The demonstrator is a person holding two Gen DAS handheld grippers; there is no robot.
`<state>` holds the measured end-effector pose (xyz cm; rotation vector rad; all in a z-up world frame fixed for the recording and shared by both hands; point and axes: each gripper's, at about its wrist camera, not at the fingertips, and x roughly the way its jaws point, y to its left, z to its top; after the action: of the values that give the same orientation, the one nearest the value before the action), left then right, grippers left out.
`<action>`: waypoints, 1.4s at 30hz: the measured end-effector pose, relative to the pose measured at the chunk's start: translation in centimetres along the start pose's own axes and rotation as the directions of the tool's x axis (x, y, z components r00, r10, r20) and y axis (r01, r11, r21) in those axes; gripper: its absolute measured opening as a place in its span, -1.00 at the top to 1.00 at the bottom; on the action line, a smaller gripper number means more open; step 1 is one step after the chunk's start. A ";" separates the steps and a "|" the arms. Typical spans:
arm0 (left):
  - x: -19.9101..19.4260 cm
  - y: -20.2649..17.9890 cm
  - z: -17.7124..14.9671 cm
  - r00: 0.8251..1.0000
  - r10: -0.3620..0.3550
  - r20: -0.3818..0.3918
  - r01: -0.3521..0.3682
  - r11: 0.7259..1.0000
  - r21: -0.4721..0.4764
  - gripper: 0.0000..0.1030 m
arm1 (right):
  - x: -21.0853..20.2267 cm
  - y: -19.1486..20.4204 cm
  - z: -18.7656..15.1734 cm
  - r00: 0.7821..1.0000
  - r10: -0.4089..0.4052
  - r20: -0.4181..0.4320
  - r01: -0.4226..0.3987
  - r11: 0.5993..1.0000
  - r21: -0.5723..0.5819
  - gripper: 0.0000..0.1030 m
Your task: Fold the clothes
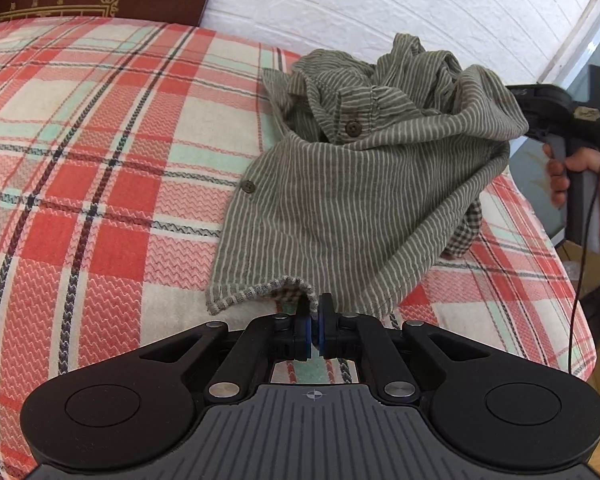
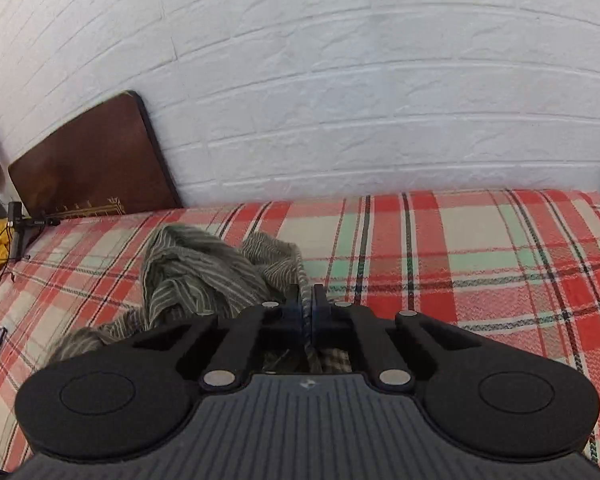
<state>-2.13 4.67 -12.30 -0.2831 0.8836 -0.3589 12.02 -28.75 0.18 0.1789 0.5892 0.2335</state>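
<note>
The striped grey-green shirt (image 1: 340,184) lies in a loose heap on a bed covered by a red, cream and mint plaid blanket (image 1: 80,160), pushed toward the white brick-patterned wall (image 2: 340,80); it is bunched rather than spread, with two buttons showing and a bit of checked lining peeking out underneath, so the fold proper looks not yet begun; the left gripper (image 1: 314,316) has its jaws clenched on the near hem, pinning that edge low to the blanket, probably as an anchor; the right gripper (image 2: 307,300) is likewise clamped on a fold of the same cloth, which runs down between its jaws, and in the left wrist view it holds that side raised at the far right, gripped by the person's hand (image 1: 588,184); holding two separate edges this way seems meant to draw the fabric taut and open the heap flat; a dark brown board (image 2: 92,160) leans against the wall at the bed's head, well clear of the work.
</note>
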 end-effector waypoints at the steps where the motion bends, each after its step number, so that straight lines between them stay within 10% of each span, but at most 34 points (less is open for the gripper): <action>1: 0.0 0.0 0.0 1.000 0.007 0.000 -0.007 1.000 0.004 1.00 | -1.4 0.1 0.3 0.999 0.007 0.041 -0.007 1.000 0.005 0.94; 12: -0.5 0.5 0.3 1.000 0.020 0.022 -0.020 1.000 0.009 0.96 | -15.9 -0.2 -3.8 0.973 0.024 0.230 -0.032 0.999 0.034 0.95; 22: 0.0 0.8 0.0 1.000 0.000 0.000 0.000 1.000 -0.001 0.91 | -15.6 -6.7 -15.4 0.969 -0.242 -0.051 0.245 0.919 0.308 0.94; 29: -1.1 -0.8 0.4 0.999 0.017 0.031 -0.020 0.996 0.085 0.52 | -13.1 -6.3 -16.8 0.940 -0.315 -0.128 0.337 0.917 0.215 0.89; 34: -3.8 -1.6 2.1 0.994 0.026 0.102 -0.043 0.985 0.169 0.22 | -15.4 -6.3 -15.9 0.922 -0.382 -0.067 0.387 0.896 0.218 0.05; 36: -5.1 -2.1 3.1 0.991 0.012 0.135 -0.039 0.979 0.202 -0.16 | -16.9 -6.1 -15.4 0.908 -0.419 -0.015 0.411 0.884 0.224 0.04; 42: -6.0 -5.7 6.1 0.977 -0.028 0.210 -0.058 0.917 0.395 -0.38 | -19.7 -3.8 -13.0 0.933 -0.322 0.160 0.284 0.933 0.222 -0.14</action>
<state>-1.89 2.55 -2.21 0.0656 0.5834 -0.4768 -10.63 -36.34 -0.95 0.2940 0.4367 -0.1447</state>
